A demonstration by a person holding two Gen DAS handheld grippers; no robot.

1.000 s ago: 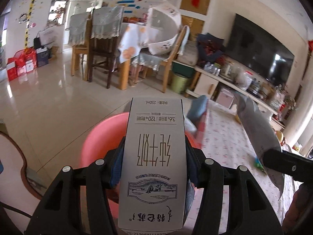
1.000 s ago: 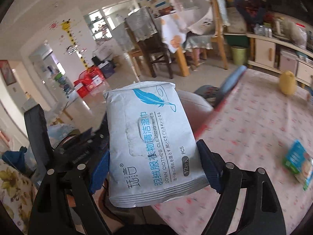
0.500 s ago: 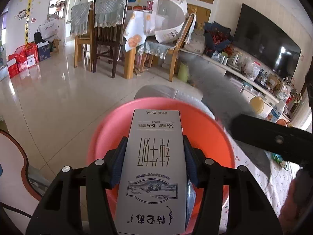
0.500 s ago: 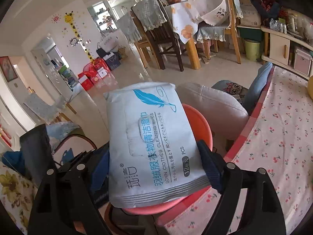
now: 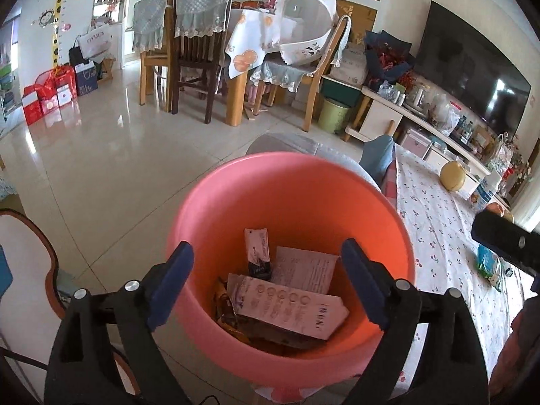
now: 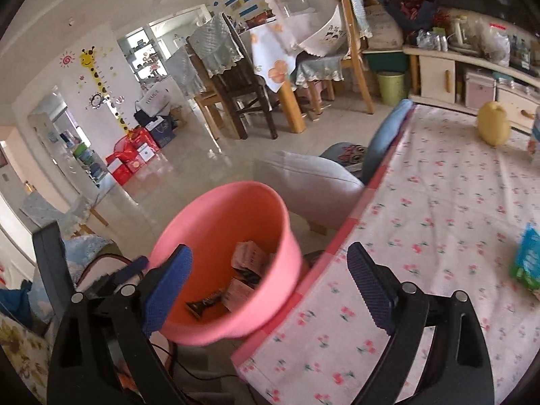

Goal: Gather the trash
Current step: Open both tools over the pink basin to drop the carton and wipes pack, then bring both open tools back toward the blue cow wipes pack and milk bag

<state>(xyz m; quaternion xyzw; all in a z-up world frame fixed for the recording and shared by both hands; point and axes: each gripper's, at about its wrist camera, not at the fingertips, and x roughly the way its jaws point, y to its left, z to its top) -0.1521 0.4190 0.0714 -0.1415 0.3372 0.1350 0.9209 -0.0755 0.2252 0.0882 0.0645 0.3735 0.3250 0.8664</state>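
Left gripper (image 5: 266, 281): jaws just opened wide, nothing between them — we see it over the bin's mouth.
Right gripper (image 6: 270, 288): jaws also just opened, wide & empty, by the bin's rim at the table edge.
Pink bin (image 5: 236, 189): beside the table w/ floral cloth (image 6: 438, 202).
Trash in bin: white carton (image 5: 290, 307) lying flat on wrappers — we can't tell the rest apart.
Blue-green packet (image 6: 528, 263): on the cloth, well apart from the bin.

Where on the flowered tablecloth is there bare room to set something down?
The tablecloth is bare across its middle, from the pink edge strip to the yellow object. The right edge holds a blue-green packet. The pink bucket is littered inside.
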